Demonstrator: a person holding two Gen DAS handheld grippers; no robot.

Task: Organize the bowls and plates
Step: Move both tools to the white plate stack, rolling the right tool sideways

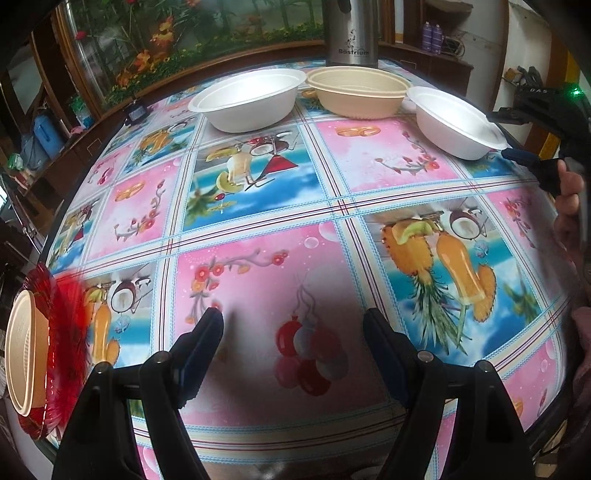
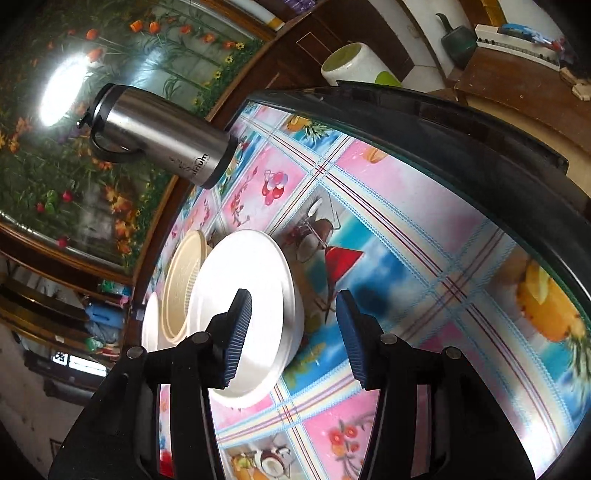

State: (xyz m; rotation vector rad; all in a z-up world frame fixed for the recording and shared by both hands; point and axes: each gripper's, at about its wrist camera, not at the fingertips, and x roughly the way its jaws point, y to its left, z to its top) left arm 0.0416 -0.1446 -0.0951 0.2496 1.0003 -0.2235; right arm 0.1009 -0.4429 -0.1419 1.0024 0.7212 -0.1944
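Observation:
Three bowls stand in a row at the table's far side: a white bowl (image 1: 247,98), a beige bowl (image 1: 358,92) and a second white bowl (image 1: 456,120). My left gripper (image 1: 293,332) is open and empty, low over the tablecloth near the front. My right gripper (image 2: 293,328) is open, its jaws either side of the near white bowl's (image 2: 255,295) rim; the left finger lies over the bowl's inside. It also shows in the left wrist view (image 1: 517,136) beside that bowl. A red plate (image 1: 62,343) holding a beige bowl (image 1: 22,354) sits at the left edge.
A steel thermos (image 1: 351,33) stands behind the bowls; it also shows in the right wrist view (image 2: 159,136). The table (image 1: 258,206) has a patterned pink and blue cloth and a dark rim (image 2: 480,147). A wooden cabinet and floral mural lie beyond.

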